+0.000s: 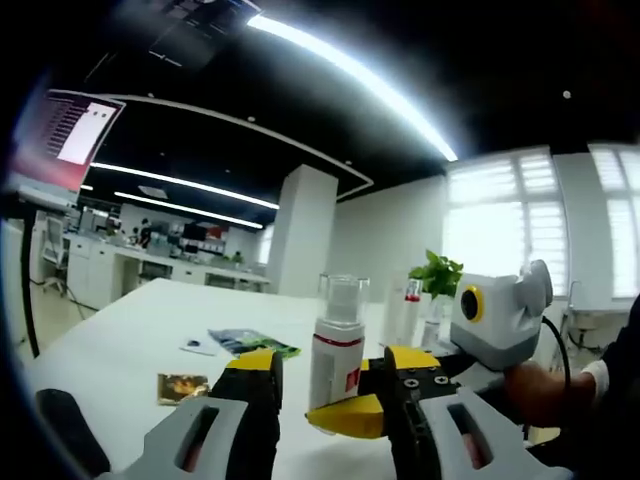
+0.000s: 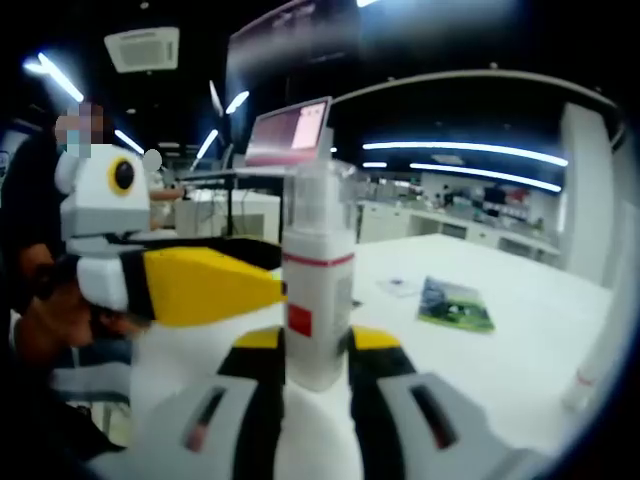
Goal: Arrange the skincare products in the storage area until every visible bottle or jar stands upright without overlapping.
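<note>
the white pump bottle (image 2: 318, 300) stands upright on the white table (image 2: 520, 340), pinched between the right gripper (image 2: 316, 352) jaws; in the left gripper view it sits just ahead of the left gripper (image 1: 330, 385), whose jaws are spread, with sachets (image 1: 250, 343) beyond the left jaw

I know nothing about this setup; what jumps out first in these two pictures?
A tall white pump bottle with a clear cap and red band stands upright on the white table, clamped between the yellow-tipped jaws of the right gripper. In the left gripper view the same bottle stands just beyond the left gripper, whose jaws are apart. Farther back lie a green leaflet and a leafy green plant.
</note>
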